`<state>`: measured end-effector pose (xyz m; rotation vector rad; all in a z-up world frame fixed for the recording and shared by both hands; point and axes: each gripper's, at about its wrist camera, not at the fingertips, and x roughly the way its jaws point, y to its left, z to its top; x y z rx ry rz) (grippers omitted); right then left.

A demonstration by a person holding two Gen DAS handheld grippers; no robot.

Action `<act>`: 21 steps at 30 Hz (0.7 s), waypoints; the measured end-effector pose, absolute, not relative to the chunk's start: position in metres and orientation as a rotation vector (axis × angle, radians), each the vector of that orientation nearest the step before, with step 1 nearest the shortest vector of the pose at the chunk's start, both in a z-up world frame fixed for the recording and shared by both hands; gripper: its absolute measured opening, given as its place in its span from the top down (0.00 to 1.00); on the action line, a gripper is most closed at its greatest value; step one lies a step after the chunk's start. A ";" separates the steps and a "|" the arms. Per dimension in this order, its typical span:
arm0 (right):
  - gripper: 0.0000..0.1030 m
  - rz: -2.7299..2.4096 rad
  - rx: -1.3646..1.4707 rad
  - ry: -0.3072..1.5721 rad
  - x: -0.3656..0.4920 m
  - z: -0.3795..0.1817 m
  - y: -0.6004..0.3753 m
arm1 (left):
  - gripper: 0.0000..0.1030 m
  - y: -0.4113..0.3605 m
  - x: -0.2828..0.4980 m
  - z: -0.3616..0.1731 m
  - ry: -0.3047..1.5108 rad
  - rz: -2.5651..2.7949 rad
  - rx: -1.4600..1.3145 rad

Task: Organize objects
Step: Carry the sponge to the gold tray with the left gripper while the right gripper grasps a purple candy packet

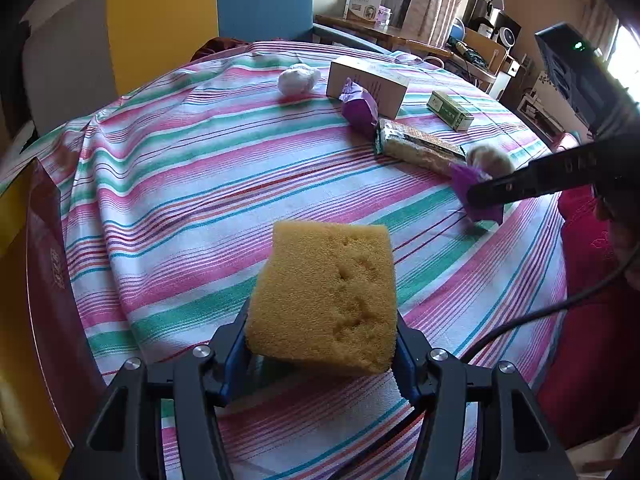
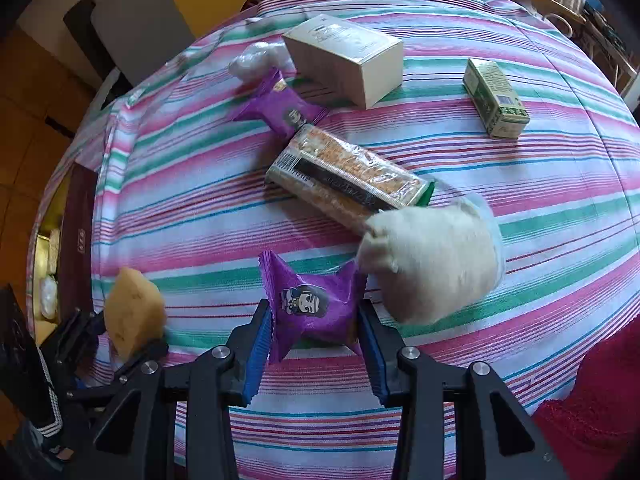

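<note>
Left wrist view: the left claw [image 1: 322, 354] clamps a yellow sponge [image 1: 326, 296], raised above the striped tabletop [image 1: 180, 200]. Beyond the sponge lie a white box [image 1: 366, 86], a green carton [image 1: 450, 111] and a wrapped cracker pack [image 1: 420, 148].

Only the right wrist view shows the purple packet's [image 2: 314, 308] printed face and the right claw's [image 2: 316, 344] blue pads. The packet sits between those pads, on the tabletop just this side of the cracker pack [image 2: 348, 178]; the pads meet its crimped edges, though a firm grip cannot be confirmed. A pale wrapped bundle [image 2: 432, 264] lies beside the packet. A second purple packet [image 2: 286, 110] lies beyond the cracker pack.
</note>
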<state>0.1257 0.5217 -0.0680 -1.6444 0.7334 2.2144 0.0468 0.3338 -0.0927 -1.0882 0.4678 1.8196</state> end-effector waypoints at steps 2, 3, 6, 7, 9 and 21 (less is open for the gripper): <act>0.60 2.214 -1.677 0.716 0.126 -0.073 0.520 | 0.43 0.331 0.046 -0.092 0.455 1.821 -1.091; 0.60 2.205 -1.688 0.708 0.126 -0.074 0.520 | 0.43 0.330 0.046 -0.091 0.448 1.822 -1.092; 0.60 2.192 -1.705 0.690 0.125 -0.075 0.523 | 0.45 0.324 0.045 -0.088 0.410 1.823 -1.106; 0.60 2.191 -1.707 0.686 0.125 -0.075 0.523 | 0.45 0.322 0.045 -0.086 0.390 1.817 -1.110; 0.60 2.190 -1.708 0.685 0.123 -0.073 0.522 | 0.45 0.317 0.047 -0.080 0.374 1.821 -1.099; 0.60 2.188 -1.712 0.673 0.116 -0.074 0.519 | 0.44 0.269 0.040 -0.031 0.220 1.869 -1.020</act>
